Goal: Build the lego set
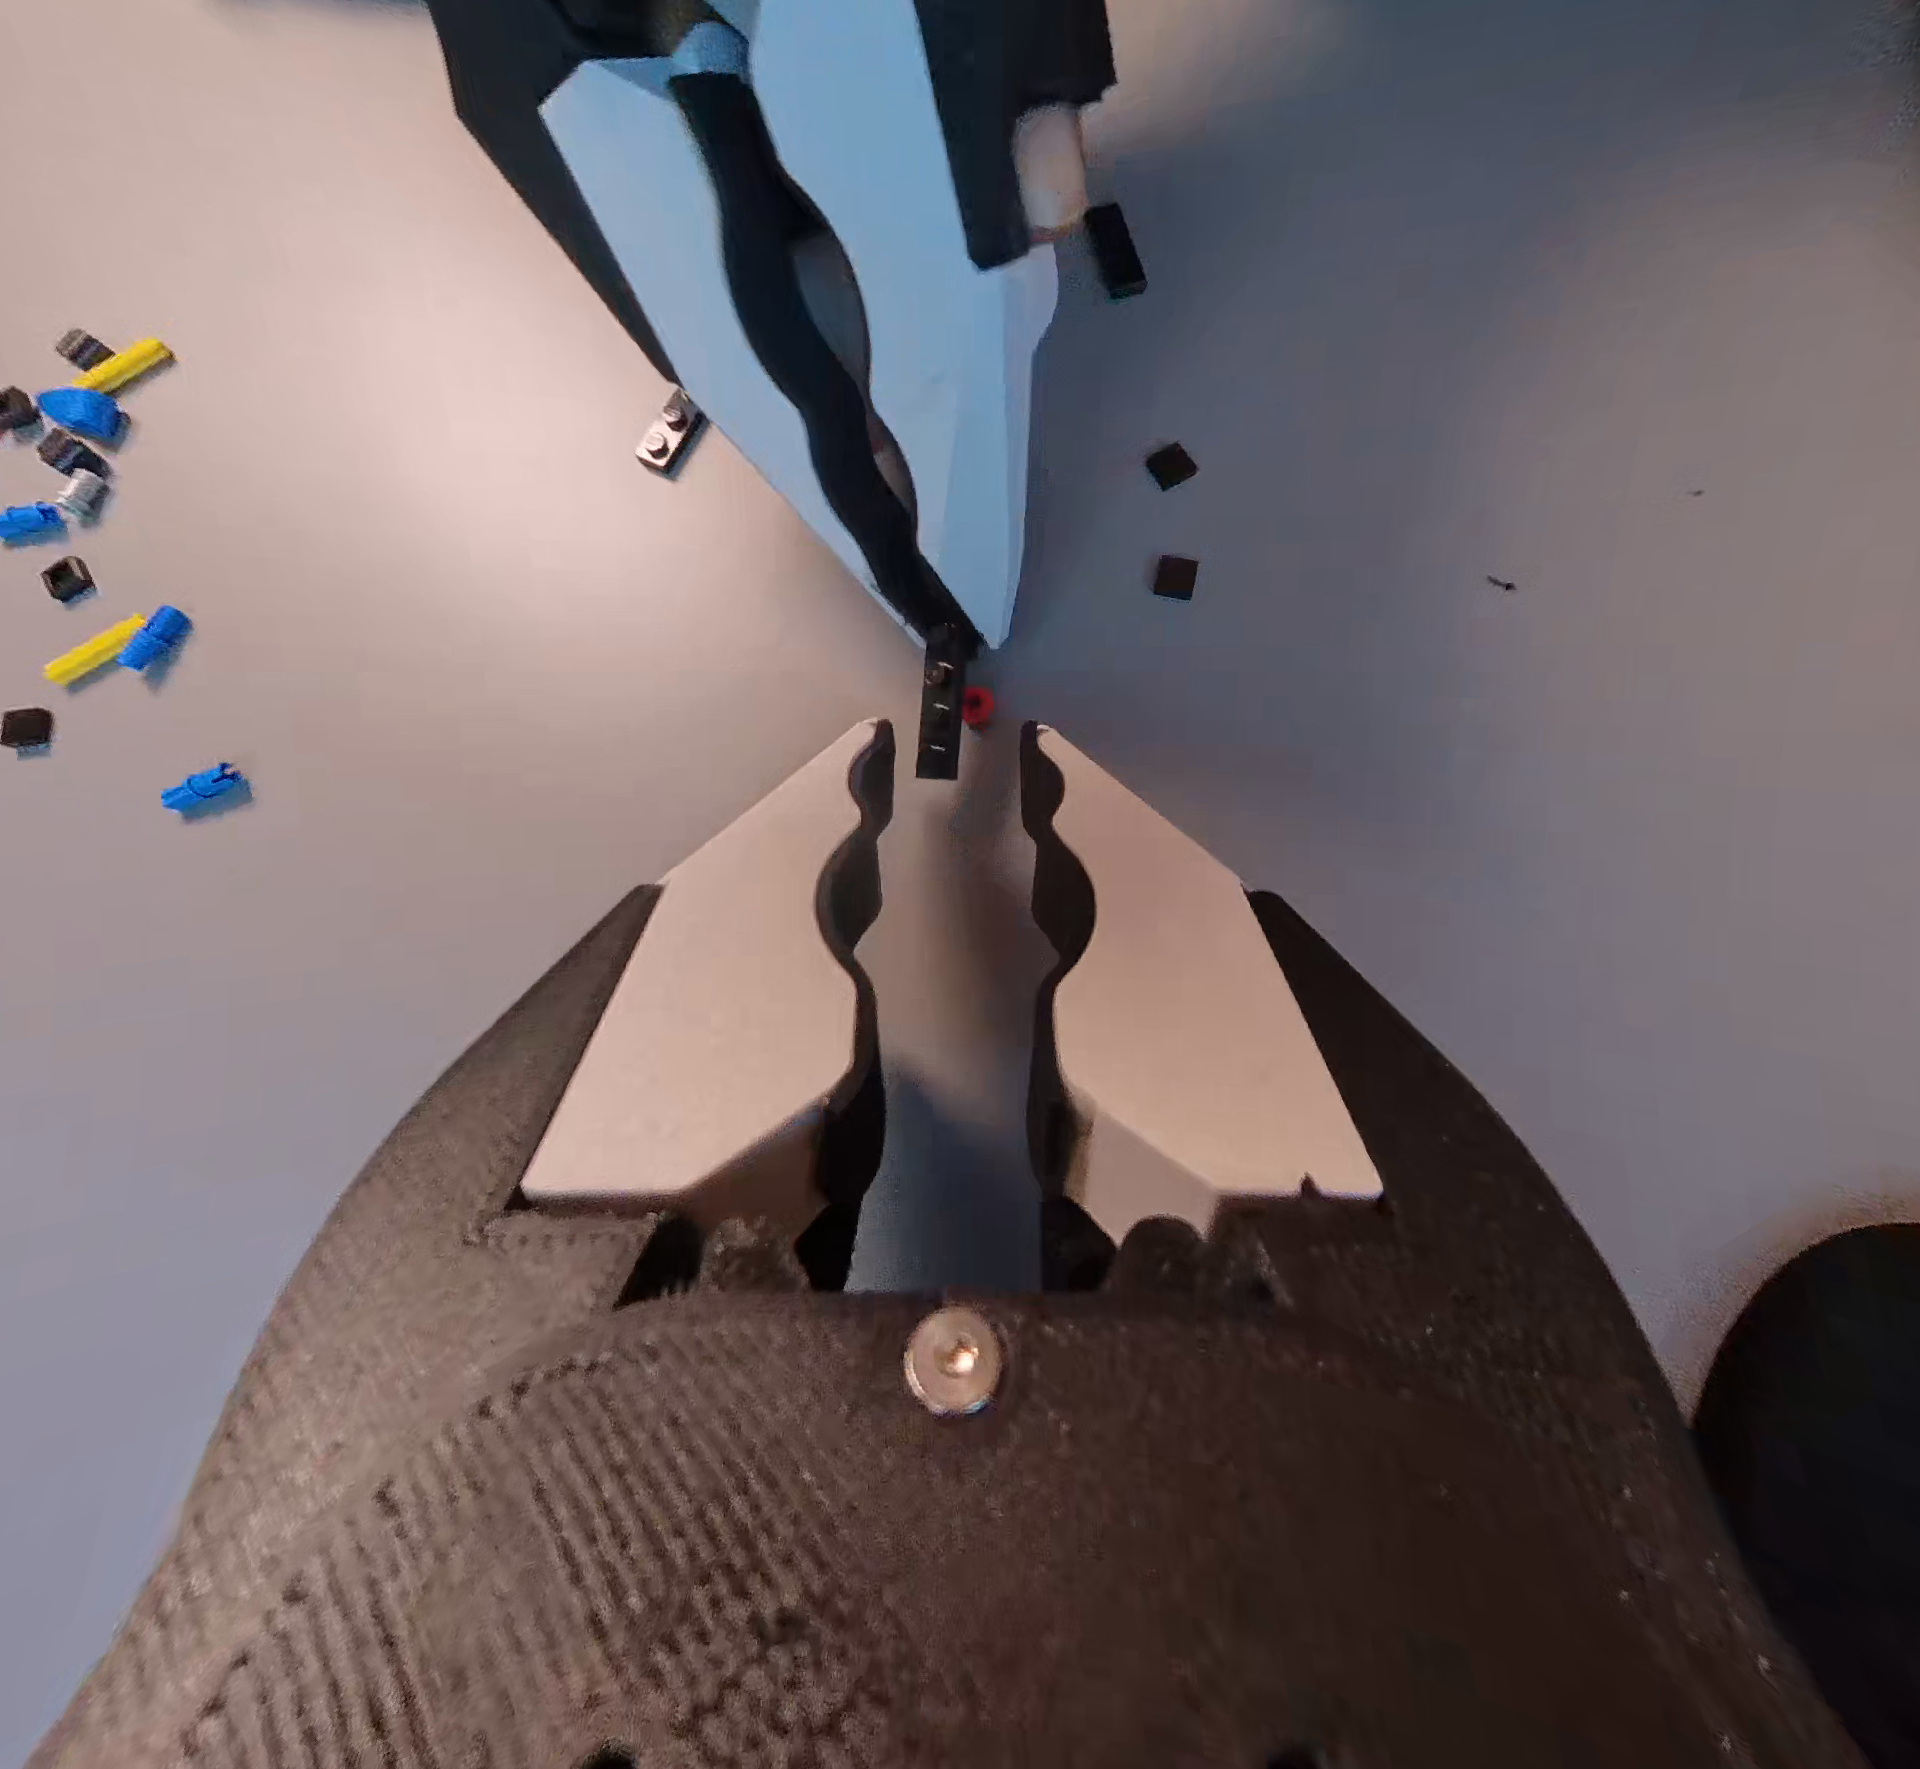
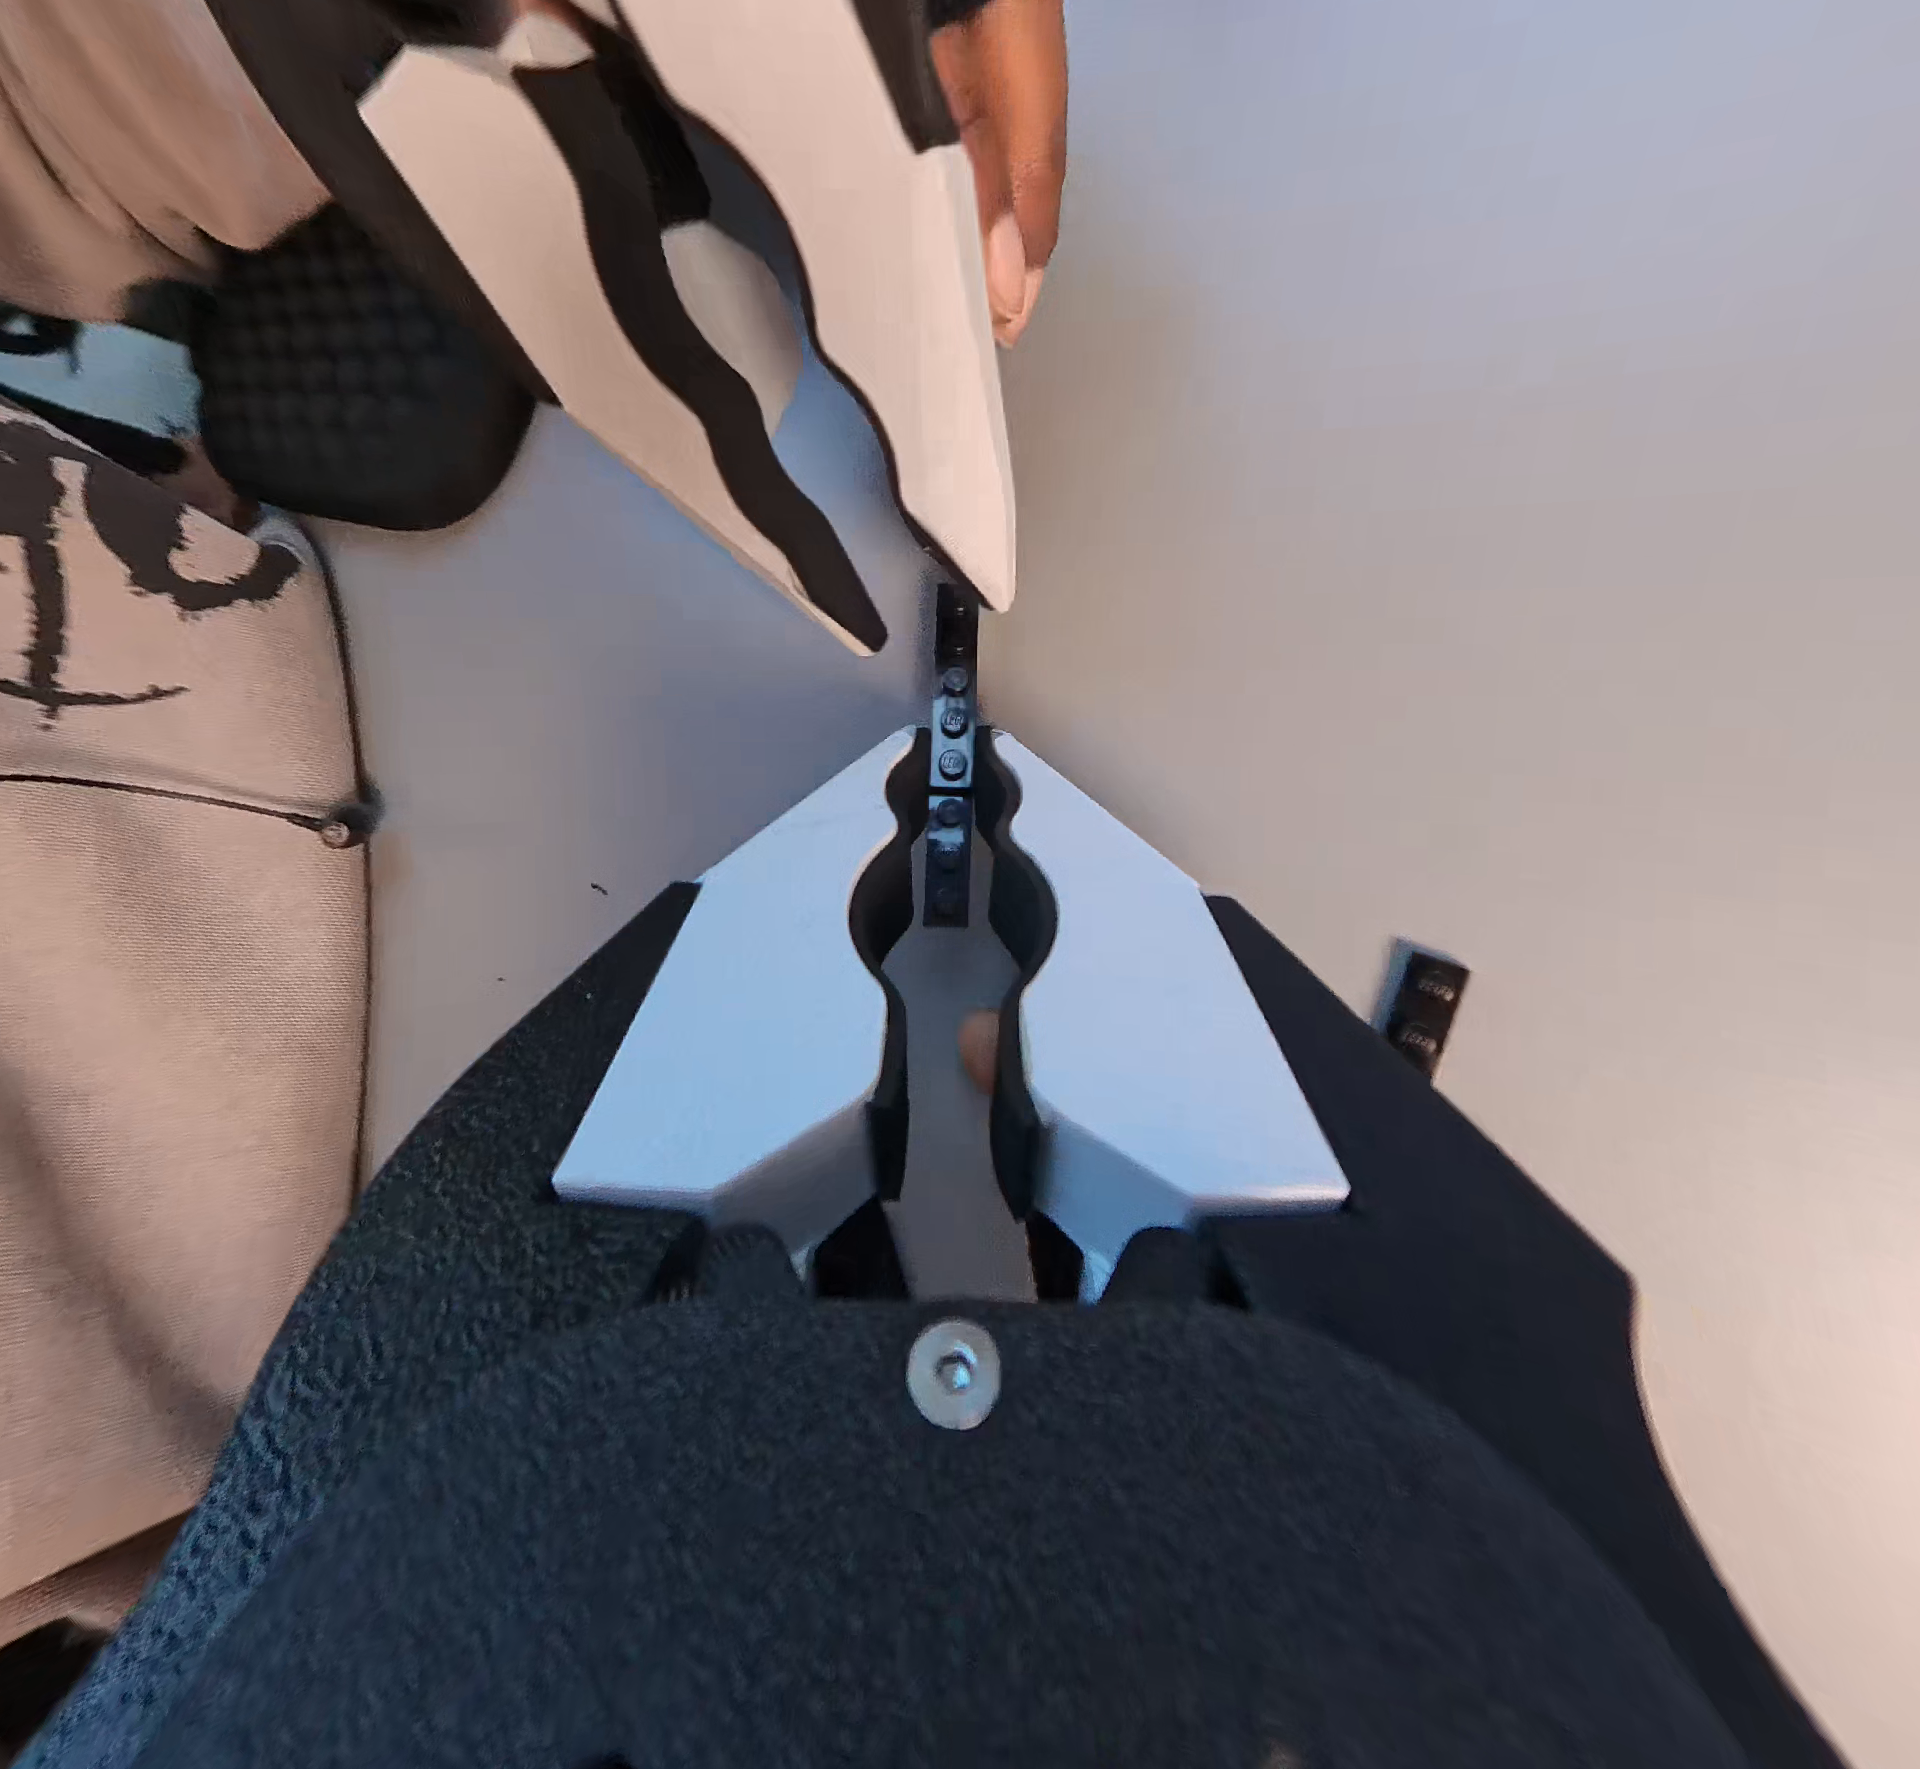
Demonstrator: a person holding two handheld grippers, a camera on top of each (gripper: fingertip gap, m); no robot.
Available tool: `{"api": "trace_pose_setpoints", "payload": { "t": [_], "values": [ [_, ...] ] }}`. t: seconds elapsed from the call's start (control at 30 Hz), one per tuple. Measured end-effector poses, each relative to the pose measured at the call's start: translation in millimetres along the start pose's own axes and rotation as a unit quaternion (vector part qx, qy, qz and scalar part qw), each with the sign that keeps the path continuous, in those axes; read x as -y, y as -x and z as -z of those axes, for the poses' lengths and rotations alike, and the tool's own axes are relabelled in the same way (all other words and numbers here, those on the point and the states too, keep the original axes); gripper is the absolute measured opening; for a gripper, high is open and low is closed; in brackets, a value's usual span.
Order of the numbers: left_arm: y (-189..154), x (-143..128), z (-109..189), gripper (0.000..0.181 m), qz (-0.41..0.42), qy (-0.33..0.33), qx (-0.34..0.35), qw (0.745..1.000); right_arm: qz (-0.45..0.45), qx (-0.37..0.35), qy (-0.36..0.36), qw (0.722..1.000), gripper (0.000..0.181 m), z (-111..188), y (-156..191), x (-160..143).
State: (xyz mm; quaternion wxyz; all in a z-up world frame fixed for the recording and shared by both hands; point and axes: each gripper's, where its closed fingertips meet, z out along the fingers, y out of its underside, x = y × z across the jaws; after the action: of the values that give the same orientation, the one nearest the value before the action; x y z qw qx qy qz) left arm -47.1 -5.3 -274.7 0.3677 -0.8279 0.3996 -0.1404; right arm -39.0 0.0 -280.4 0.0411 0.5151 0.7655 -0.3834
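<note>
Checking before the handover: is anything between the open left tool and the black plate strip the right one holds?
Nothing visible. The left tool faces the black plate strip directly; a red stud sits just beside it.

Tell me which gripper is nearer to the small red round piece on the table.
Right. The right gripper, shut on the long black studded plate, has its tips just above the small red round piece; the open left gripper is slightly farther off.
</note>
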Motion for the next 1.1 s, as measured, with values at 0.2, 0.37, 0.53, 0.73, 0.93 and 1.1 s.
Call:
{"api": "trace_pose_setpoints", "payload": {
  "t": [0.2, 0.37, 0.53, 0.73, 0.93, 1.1],
  "values": [
    [1, -2, -4, 0.006, -0.043, 0.007, 0.042, 0.998, -0.017, 0.029, -0.001, 0.999, 0.005, 0, 5, 0],
    [-3, 1, 3, 0.005, 0.093, -0.017, -0.033, 0.995, 0.060, 0.021, -0.039, 0.997, 0.020, 14, 14, 9],
    [-8, 12, 11, 0.005, 0.280, -0.079, -0.162, 0.943, 0.314, -0.163, -0.037, 0.935, 0.021, 19, 5, 14],
    [1, 11, 11, 0.015, 0.266, -0.105, -0.128, 0.950, 0.137, -0.050, -0.019, 0.989, 0.005, 17, 4, 3],
    [20, 16, 11, 0.011, 0.060, -0.088, 0.075, 0.991, -0.055, 0.085, -0.056, 0.993, 0.005, 25, 1, 15],
    [22, 10, 8, 0.006, -0.004, -0.038, 0.128, 0.991, -0.077, 0.095, -0.070, 0.990, 0.006, 22, -5, 17]
  ]
}}
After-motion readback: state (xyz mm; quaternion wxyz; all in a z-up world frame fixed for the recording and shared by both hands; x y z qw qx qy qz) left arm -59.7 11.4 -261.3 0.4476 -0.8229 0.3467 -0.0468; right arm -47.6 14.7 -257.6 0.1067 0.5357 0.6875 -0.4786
